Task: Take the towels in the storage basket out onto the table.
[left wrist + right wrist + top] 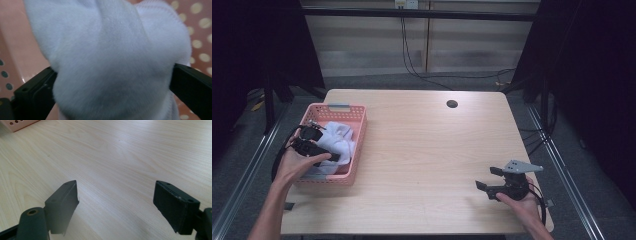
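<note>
My left tool is down in the pink basket, jaws spread to their widest around the white cloth that bulges between them; no squeeze yet, I judge. My right tool gapes empty over the counter. Gripping and lifting the cloth are left.

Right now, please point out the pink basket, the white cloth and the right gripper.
pink basket (360,131): high view, on its right rim.
white cloth (107,62): left gripper view, on its fuzzy middle.
right gripper (490,177): high view, midway between its fingertips.
</note>
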{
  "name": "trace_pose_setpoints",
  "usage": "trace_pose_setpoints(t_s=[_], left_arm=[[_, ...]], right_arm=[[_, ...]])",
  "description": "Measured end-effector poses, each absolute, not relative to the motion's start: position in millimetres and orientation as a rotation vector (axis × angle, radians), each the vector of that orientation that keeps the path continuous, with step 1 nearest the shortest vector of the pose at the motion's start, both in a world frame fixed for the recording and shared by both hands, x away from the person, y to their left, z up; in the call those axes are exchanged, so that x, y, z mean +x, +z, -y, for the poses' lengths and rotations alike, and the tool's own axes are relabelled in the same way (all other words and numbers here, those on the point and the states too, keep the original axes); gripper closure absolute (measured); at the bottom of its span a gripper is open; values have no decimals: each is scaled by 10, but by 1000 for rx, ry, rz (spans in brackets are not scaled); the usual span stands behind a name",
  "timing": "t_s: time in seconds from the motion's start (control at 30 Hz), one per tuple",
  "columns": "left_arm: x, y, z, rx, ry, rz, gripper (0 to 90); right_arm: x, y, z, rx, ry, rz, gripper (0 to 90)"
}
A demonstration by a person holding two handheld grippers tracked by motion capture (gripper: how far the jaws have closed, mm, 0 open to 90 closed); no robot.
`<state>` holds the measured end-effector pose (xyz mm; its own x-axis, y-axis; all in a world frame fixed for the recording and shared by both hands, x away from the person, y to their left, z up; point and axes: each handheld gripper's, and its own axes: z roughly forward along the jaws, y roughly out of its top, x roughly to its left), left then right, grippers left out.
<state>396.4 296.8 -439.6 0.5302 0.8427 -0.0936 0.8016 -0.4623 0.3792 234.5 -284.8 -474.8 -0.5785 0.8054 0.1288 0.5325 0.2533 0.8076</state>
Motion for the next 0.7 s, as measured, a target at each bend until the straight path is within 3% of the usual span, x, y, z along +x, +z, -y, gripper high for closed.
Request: trace_pose_setpoints(t_s=[0.1, 0.2, 0.43, 0.7], left_arm=[[4090, -4537, -2962, 2414, 5, -1373, 0], [4123, -4589, -2947, 2443, -18, -1391, 0], [4191, -4648, -2879, 2528, 1, -1431, 4], [4221, -4700, -2735, 2662, 104, -1452, 89]], right_arm=[[2351, -4758, 2846, 1233, 1223, -2226, 210], [2348, -4761, 2845, 1227, 1221, -2232, 212], [2344, -4766, 2833, 1218, 1220, -2242, 217], [2340, -4775, 2813, 1201, 1201, -2266, 221]])
